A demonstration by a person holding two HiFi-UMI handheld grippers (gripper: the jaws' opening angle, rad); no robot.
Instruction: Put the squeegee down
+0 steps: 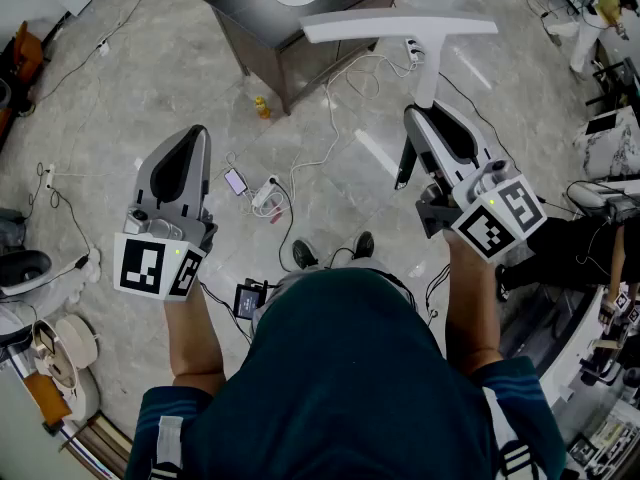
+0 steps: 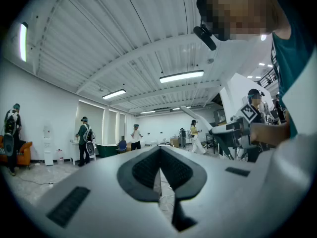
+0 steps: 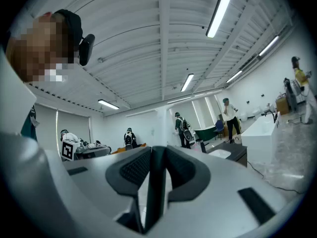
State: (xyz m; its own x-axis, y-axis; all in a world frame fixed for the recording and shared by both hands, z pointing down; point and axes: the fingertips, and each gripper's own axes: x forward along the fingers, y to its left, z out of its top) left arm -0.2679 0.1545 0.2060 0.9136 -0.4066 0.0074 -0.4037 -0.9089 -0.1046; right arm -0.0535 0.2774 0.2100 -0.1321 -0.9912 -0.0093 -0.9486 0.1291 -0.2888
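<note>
In the head view the white T-shaped squeegee (image 1: pixel 400 26) points away from me, its wide blade across the top and its handle (image 1: pixel 428 80) running back into my right gripper (image 1: pixel 420 116). That gripper is shut on the handle. In the right gripper view the handle (image 3: pixel 156 187) shows as a dark upright bar clamped between the pads of the right gripper (image 3: pixel 157 150). My left gripper (image 1: pixel 197 134) is held level at the left, shut with nothing in it. In the left gripper view the left gripper (image 2: pixel 160 150) has its pads meeting at the tip.
Beyond the squeegee stands a dark cabinet (image 1: pixel 262 30) with a white basin on top. Cables (image 1: pixel 300 163), a phone (image 1: pixel 236 181) and a small yellow bottle (image 1: pixel 261 107) lie on the marble floor. My shoes (image 1: pixel 303 255) show below. Other people (image 2: pixel 84 138) stand about the room.
</note>
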